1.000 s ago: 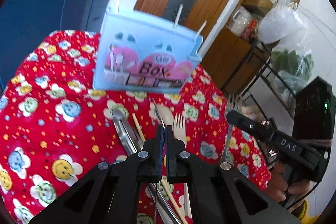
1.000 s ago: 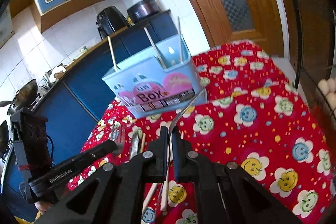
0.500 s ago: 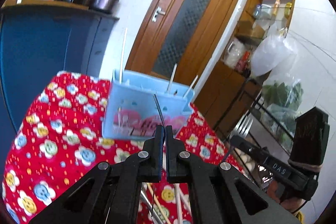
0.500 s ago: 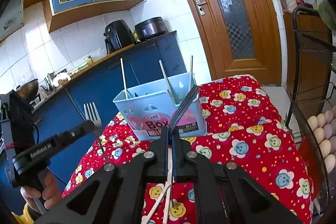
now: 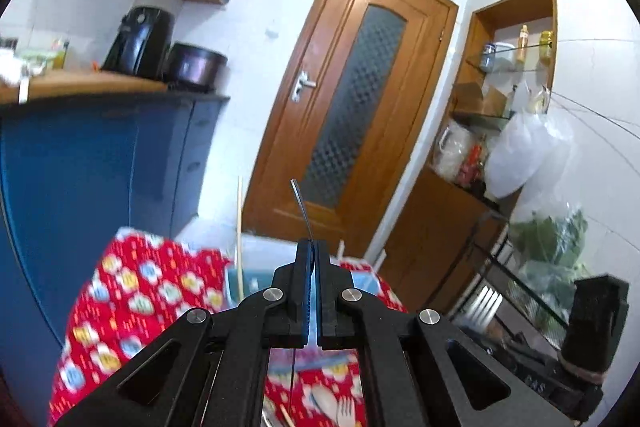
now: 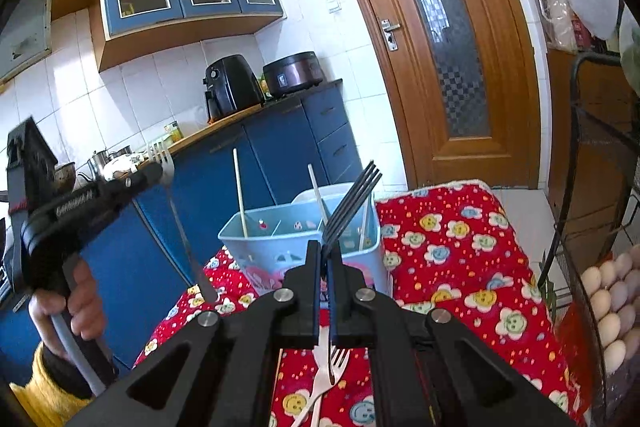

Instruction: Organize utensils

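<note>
We are carrying two forks toward the box [image 6: 304, 243], a pale blue divided holder standing on the red flowered desk [image 6: 460, 259] and already holding several chopsticks [image 6: 240, 199] upright in its compartments. The right fork [image 6: 352, 203], dark against the light, is sitting clenched between the jaws of the right hand-held gripper [image 6: 325, 267], tines up and tilted to the right, its handle hanging below the jaws. The left fork [image 6: 168, 187] is grasped near its neck by the left hand-held gripper [image 6: 154, 169], tines up, handle slanting down toward the desk's left edge, beside the box and not above it. In the left wrist view, only the thin edge of this fork [image 5: 302, 207] is showing above the shut jaws [image 5: 313, 255]. We are judging the step as transport, with insertion next: each fork is needing to be brought over a free compartment, turned near upright, and lowered handle first before release. More cutlery, including a white fork [image 6: 324, 375], is lying on the desk awaiting sorting.
</note>
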Tool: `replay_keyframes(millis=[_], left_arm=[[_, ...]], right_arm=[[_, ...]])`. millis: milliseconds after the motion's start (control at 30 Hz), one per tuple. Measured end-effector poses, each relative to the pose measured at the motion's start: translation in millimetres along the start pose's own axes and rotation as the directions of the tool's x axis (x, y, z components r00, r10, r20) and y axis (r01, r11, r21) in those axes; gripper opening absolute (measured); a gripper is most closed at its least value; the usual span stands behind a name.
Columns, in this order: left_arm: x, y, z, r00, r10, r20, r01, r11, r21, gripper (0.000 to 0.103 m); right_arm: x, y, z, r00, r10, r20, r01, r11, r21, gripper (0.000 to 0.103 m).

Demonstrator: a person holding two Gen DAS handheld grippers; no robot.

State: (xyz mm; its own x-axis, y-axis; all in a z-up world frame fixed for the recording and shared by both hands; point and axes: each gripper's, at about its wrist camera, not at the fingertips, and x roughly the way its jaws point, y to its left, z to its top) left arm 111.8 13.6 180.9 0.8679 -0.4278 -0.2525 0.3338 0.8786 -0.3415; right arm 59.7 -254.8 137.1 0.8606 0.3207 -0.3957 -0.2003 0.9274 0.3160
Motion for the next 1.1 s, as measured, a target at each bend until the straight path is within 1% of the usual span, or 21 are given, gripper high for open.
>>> replay_keyframes(millis=[167,467,700,867,1100], left_arm=[[17,0,30,0.998,0.035,0.049,-0.036,0.999,0.016,0.001],[43,9,55,0.993,0.063,0.096,-0.062,0.998,-0.011,0.001],[71,9,49,0.99,0.103,0.092,-0.104,0.995,0.007,0.001],[90,16,32,0.992,0.114,0.044,-0.115,0.993,0.0,0.001],[106,25,10,0.992,0.129,-0.004,-0.129,0.992,0.006,0.001]], right_arm=[[5,-2,11,1.0,-0.006,0.011,0.006,1.0,-0.011,0.004],[11,-7,33,0.999,-0.029,0.043,0.031,0.999,-0.03,0.004],[19,-7,52,0.996,-0.046,0.072,0.05,0.998,-0.043,0.004],[26,-7,67,0.994,-0.049,0.098,0.053,0.998,-0.045,0.004],[44,-3,81,0.989,-0.068,0.132,0.077,0.995,-0.063,0.004]])
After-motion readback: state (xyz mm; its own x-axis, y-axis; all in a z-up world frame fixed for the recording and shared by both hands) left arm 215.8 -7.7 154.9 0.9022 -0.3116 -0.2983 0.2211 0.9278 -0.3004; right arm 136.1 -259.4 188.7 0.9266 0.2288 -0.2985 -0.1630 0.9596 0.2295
